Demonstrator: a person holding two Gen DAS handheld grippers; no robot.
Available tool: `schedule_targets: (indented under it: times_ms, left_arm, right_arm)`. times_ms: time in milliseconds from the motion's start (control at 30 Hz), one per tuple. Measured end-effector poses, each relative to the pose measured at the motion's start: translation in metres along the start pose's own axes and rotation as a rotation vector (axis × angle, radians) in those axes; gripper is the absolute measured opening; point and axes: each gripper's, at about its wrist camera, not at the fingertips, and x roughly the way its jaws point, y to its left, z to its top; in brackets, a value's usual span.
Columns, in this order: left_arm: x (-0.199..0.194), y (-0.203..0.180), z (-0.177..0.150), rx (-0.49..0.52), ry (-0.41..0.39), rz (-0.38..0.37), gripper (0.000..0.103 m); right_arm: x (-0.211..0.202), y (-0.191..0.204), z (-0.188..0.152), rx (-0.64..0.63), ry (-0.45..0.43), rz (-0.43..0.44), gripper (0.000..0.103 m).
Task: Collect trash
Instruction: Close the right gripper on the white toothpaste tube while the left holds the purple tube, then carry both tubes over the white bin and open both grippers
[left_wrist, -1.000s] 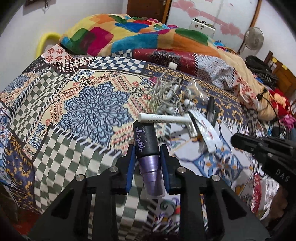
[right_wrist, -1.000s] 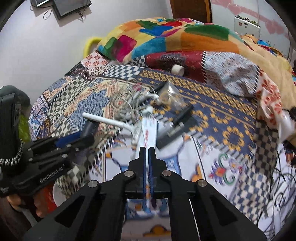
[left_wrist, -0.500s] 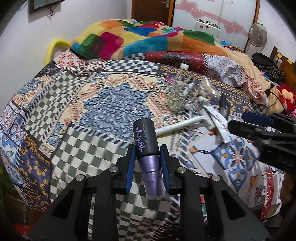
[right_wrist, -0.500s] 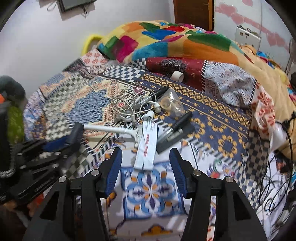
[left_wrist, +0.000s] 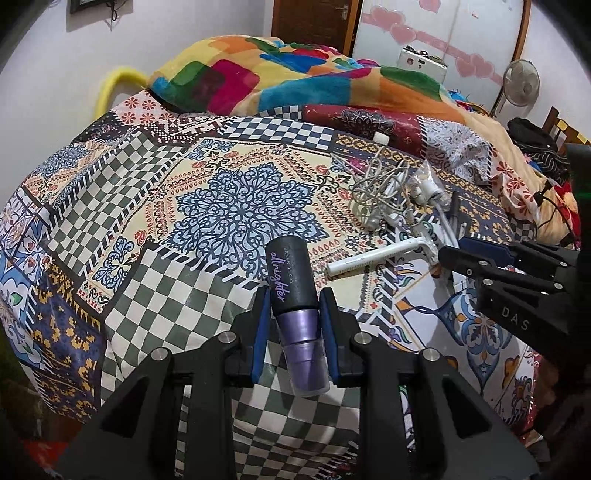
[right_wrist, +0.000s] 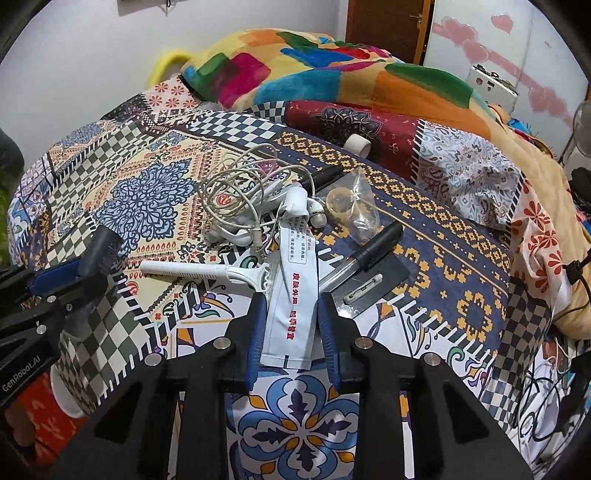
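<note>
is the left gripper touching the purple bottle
Touching. In the left wrist view the left gripper has both blue pads pressed flat against the sides of the purple bottle, which hangs between them clear of the bedspread.

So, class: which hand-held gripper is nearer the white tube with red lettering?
Right. The right hand-held gripper is closing with the white tube between its jaws; the left hand-held gripper holds a purple bottle off to the tube's left.

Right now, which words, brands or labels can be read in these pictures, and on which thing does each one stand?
"URBAN DECAY" and "allnighter": black-capped purple bottle in the left hand-held gripper.
"DAS": right hand-held gripper's black body.
"GenRobot.AI": left hand-held gripper's black body.
Red and black Chinese print: flat white tube; too small to read.
</note>
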Motion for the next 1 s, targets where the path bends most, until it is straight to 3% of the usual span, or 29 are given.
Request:
schedule_targets:
  times_ms: [333, 600, 1000]
  left_arm:
    - [-0.041, -0.005, 0.007, 0.005, -0.042, -0.026, 0.026]
    - [-0.103, -0.004, 0.009, 0.002, -0.103, -0.04, 0.026]
    - [-0.216, 0.022, -0.015, -0.003, -0.212, -0.004, 0.026]
  right_arm:
    - [-0.041, -0.01, -0.005, 0.052, -0.011, 0.019, 0.025]
    - [-0.098, -0.013, -0.006, 0.083, -0.063, 0.016, 0.025]
    - [-0.202, 0.042, -0.001, 0.057, -0.21, 0.066, 0.025]
